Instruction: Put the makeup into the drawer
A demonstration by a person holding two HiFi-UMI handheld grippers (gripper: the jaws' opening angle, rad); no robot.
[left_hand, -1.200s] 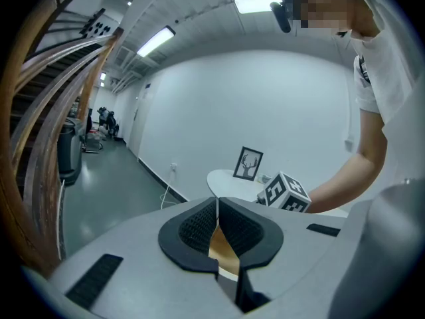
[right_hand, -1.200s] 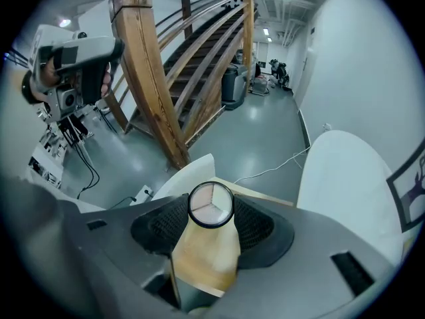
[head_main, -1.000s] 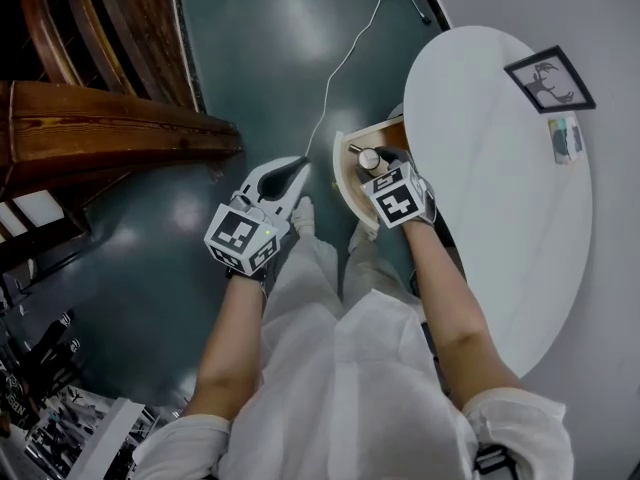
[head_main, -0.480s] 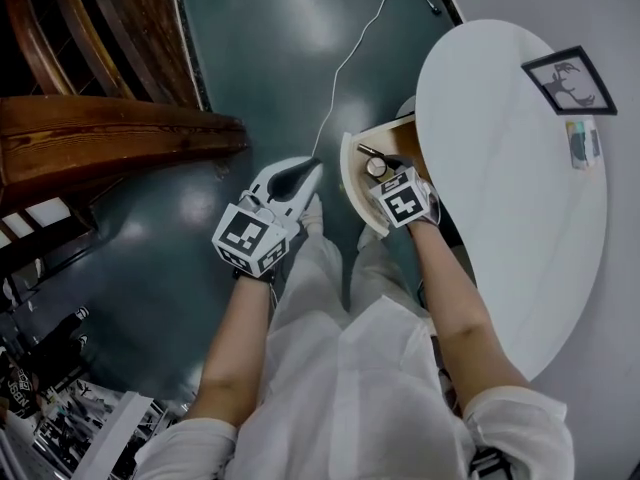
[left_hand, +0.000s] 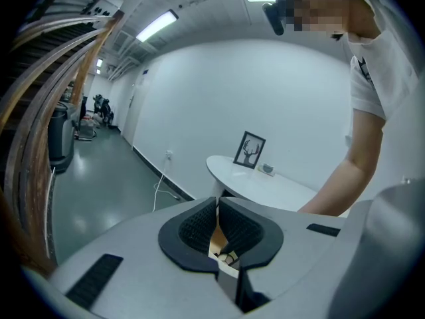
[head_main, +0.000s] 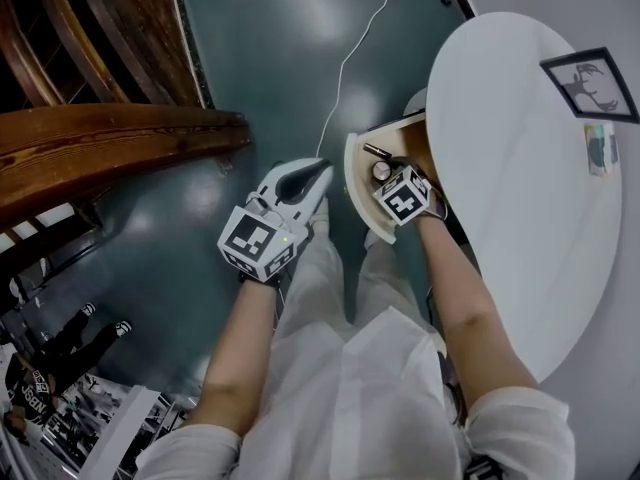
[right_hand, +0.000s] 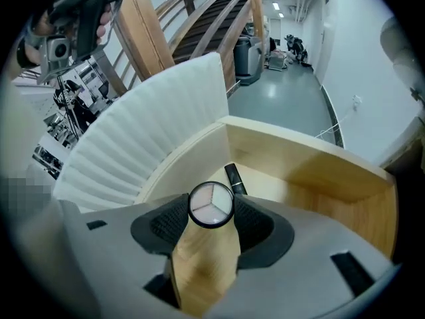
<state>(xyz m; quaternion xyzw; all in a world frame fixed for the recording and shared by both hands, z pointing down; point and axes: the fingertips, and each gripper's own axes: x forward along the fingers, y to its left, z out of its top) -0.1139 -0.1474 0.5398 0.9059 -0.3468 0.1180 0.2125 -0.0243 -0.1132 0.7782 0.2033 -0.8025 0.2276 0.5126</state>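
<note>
Right hand-held gripper [right_hand: 211, 212]: jaws closed snugly on round compact [right_hand: 211, 203], pads on both sides, compact held inside open wooden drawer [right_hand: 319, 171]. Black lipstick tube [right_hand: 234, 178] on drawer floor just ahead of jaws. Right forearm reaches forward beside white bench [head_main: 520, 168]. Left hand-held gripper [left_hand: 217, 208]: jaws together, empty, level, left of drawer front.

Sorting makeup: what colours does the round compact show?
Pale pink-white wedges, black rim: round compact, right gripper view.
</note>
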